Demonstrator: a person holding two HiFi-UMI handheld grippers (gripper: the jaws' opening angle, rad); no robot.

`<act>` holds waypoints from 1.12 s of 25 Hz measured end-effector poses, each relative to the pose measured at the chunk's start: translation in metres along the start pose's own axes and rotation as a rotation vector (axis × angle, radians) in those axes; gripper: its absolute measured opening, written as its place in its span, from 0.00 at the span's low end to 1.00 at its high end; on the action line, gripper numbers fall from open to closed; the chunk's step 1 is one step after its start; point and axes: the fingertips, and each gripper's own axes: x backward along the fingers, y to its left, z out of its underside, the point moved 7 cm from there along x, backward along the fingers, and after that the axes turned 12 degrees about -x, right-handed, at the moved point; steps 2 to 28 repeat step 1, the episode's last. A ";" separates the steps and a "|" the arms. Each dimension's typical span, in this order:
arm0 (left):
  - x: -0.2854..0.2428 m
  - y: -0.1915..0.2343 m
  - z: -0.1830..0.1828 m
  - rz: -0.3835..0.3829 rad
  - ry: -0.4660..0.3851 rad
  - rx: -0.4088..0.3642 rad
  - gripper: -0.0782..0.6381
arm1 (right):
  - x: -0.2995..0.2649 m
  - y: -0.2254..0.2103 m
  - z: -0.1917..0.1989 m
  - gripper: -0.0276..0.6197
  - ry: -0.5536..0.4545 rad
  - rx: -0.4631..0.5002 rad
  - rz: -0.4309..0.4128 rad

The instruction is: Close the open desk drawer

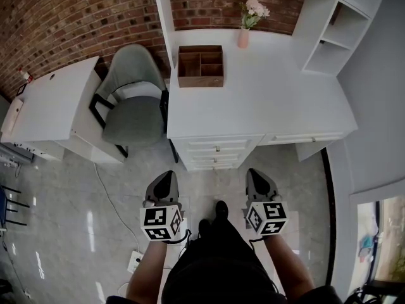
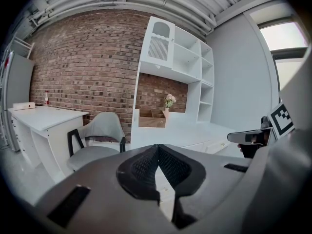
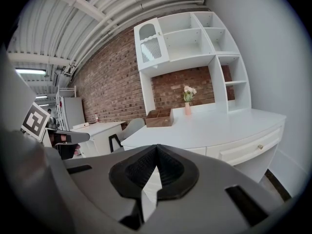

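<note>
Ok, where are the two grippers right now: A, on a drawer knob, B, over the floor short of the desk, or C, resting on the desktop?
B: the head view shows the left gripper and right gripper above floor tiles, apart from the desk, jaws shut on nothing.

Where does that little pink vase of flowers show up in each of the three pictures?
Head view: pink vase, top centre, at the back of the white desk.
Left gripper view: the vase, about mid-picture.
Right gripper view: the vase, just right of centre.
Shared landmark: the wooden box, immediately left of the vase everywhere.
</note>
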 end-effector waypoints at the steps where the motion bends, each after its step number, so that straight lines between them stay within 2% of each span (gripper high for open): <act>1: -0.001 0.001 0.000 -0.001 0.001 0.000 0.12 | -0.002 0.000 0.000 0.05 0.001 0.000 -0.001; 28: -0.001 0.001 0.000 -0.001 0.001 0.000 0.12 | -0.002 0.000 0.000 0.05 0.001 0.000 -0.001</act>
